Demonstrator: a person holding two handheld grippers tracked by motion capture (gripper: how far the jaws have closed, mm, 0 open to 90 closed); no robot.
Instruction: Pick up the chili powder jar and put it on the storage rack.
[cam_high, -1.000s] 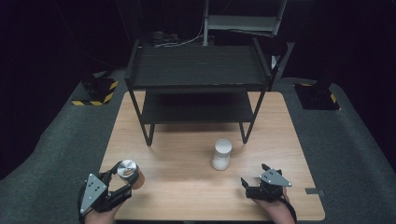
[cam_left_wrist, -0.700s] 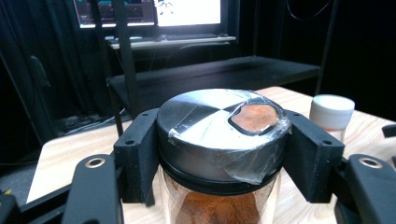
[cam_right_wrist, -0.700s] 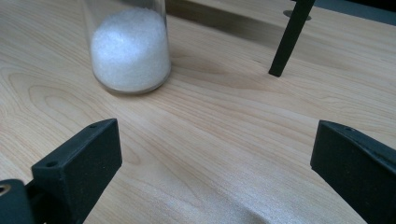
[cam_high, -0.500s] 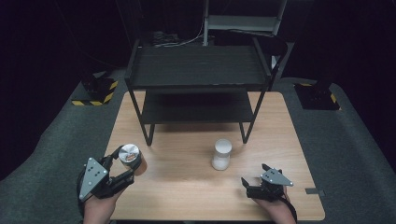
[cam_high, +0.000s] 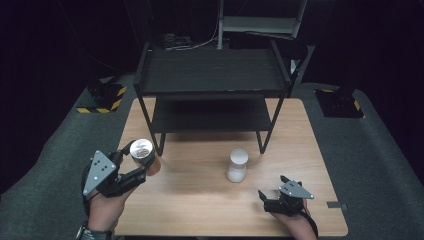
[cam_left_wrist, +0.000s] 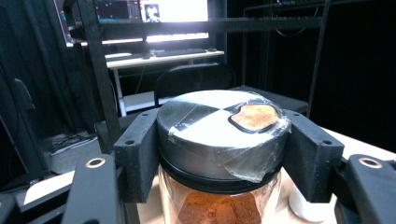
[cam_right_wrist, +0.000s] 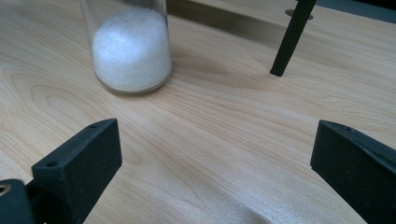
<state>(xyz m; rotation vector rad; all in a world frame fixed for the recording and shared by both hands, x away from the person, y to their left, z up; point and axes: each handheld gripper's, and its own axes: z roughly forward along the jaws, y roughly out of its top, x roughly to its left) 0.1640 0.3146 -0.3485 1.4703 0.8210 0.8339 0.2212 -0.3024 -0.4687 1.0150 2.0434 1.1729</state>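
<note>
Left tool (cam_high: 134, 167) clamped on the spice jar (cam_high: 144, 156), pads either side just under the silver lid (cam_left_wrist: 222, 133); orange powder visible through the glass. Since a second ago the jar has come up off the surface (cam_high: 200, 200) and shifted toward the rack's (cam_high: 212, 95) front-left leg (cam_high: 148, 125). Reads as a lift done, carry in progress, likely headed for a shelf.

Right tool (cam_high: 281, 197) jaws wide apart, nothing between them, parked low near the front-right edge, same spot as before. White-granule jar (cam_high: 237, 165) stands upright mid-surface, well apart from both tools.

Clearance: the held jar is close to that front-left leg, and the lower shelf (cam_high: 210, 117) gap looks tight for it. Top shelf (cam_high: 212, 72) is bare. Open wood between the two jars gives room to swing right before going in.
</note>
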